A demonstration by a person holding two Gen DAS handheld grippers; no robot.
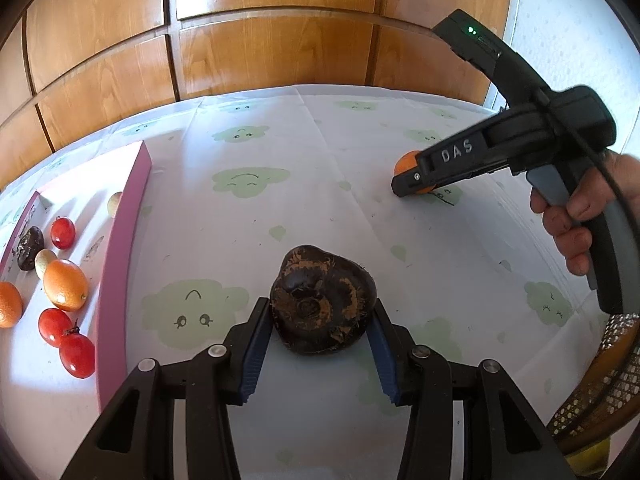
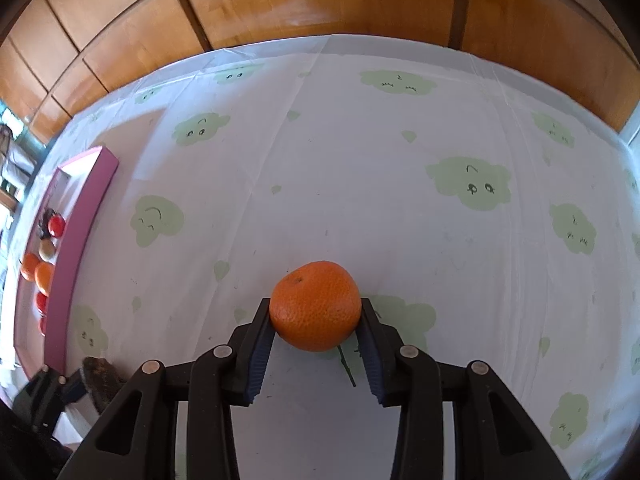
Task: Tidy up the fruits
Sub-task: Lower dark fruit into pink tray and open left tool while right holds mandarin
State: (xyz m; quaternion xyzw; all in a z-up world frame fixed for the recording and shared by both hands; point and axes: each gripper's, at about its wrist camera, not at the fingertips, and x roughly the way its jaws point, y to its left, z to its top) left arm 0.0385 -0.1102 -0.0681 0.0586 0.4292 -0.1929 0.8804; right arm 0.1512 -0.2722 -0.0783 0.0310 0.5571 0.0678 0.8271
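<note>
My left gripper (image 1: 320, 312) is shut on a dark brown water chestnut (image 1: 322, 299), its blue pads touching both sides, low over the tablecloth. My right gripper (image 2: 316, 312) is shut on an orange mandarin (image 2: 316, 305) resting at the cloth. In the left wrist view the right gripper (image 1: 412, 184) sits at the far right with the mandarin (image 1: 405, 163) showing behind its fingers. A pink tray (image 1: 120, 248) at the left holds red tomatoes, orange fruits, a dark chestnut and pale nuts. The tray also shows in the right wrist view (image 2: 76, 248).
A white tablecloth with green cloud faces (image 1: 248, 182) covers the table. Wooden cabinet doors (image 1: 272, 52) stand behind it. A woven rattan chair back (image 1: 600, 384) is at the lower right. The left gripper with its chestnut appears at the bottom left of the right wrist view (image 2: 96, 376).
</note>
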